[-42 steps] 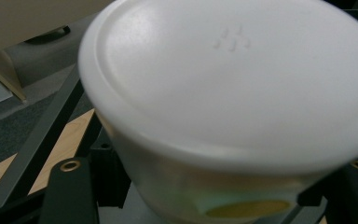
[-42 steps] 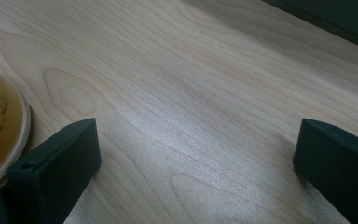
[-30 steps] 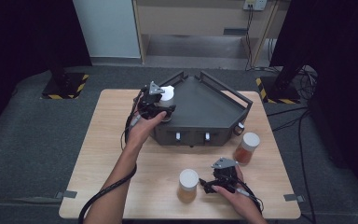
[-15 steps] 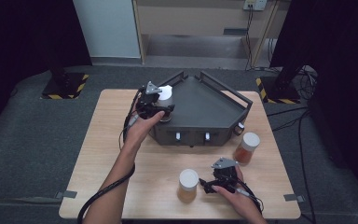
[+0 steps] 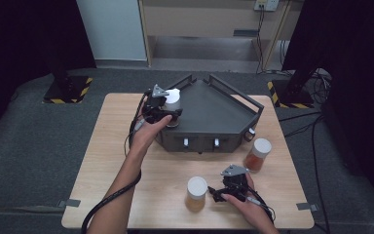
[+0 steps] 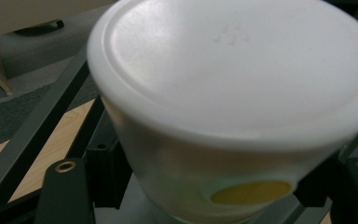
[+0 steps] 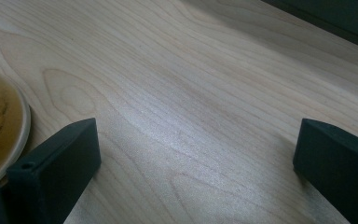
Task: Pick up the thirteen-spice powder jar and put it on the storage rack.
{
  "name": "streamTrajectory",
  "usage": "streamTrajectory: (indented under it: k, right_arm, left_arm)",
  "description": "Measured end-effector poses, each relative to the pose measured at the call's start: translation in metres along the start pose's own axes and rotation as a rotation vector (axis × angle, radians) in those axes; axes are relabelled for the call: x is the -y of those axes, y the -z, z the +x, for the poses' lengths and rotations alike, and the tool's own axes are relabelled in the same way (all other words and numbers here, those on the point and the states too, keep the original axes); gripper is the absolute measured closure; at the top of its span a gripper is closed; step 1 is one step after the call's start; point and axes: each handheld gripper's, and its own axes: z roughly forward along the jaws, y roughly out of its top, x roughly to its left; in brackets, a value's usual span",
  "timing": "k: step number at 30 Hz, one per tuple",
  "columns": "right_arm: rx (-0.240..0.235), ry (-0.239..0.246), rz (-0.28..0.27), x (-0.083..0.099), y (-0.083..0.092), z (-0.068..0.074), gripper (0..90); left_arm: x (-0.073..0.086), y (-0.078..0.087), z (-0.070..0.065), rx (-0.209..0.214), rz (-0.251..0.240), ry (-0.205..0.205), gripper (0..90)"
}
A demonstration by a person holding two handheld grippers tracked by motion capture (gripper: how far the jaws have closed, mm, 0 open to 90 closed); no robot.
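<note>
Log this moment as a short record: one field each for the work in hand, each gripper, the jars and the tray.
work: setting a white-lidded jar on the dark tray
left gripper: at the tray's left corner, jaws on either side of that jar; they have just been opening, and whether the pads still press it can't be told
right gripper: low over the wooden table, jaws wide apart, nothing between them
other jars: one with amber contents just left of the right gripper; one with reddish contents by the tray's right front corner

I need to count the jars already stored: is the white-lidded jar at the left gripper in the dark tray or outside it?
In: the jar stands inside the dark tray's left rail.
</note>
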Motion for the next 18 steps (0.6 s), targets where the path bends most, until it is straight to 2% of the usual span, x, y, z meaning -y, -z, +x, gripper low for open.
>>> streamTrajectory:
  k: [3, 6, 9, 18]
  right_arm:
    - [0.0, 0.0, 0.0, 0.0, 0.0, 0.0, 0.6]
    - [0.0, 0.0, 0.0, 0.0, 0.0, 0.0, 0.7]
    - [0.0, 0.0, 0.0, 0.0, 0.0, 0.0, 0.6]
    - [0.0, 0.001, 0.0, 0.0, 0.0, 0.0, 0.6]
  left_arm:
    - [-0.002, 0.0, 0.0, -0.005, 0.015, -0.005, 22.6]
    - [-0.004, 0.0, -0.001, -0.006, 0.028, -0.007, 14.2]
    - [-0.003, 0.004, -0.006, -0.03, 0.023, -0.004, 8.0]
    - [-0.004, 0.02, -0.016, -0.06, 0.027, -0.03, 3.0]
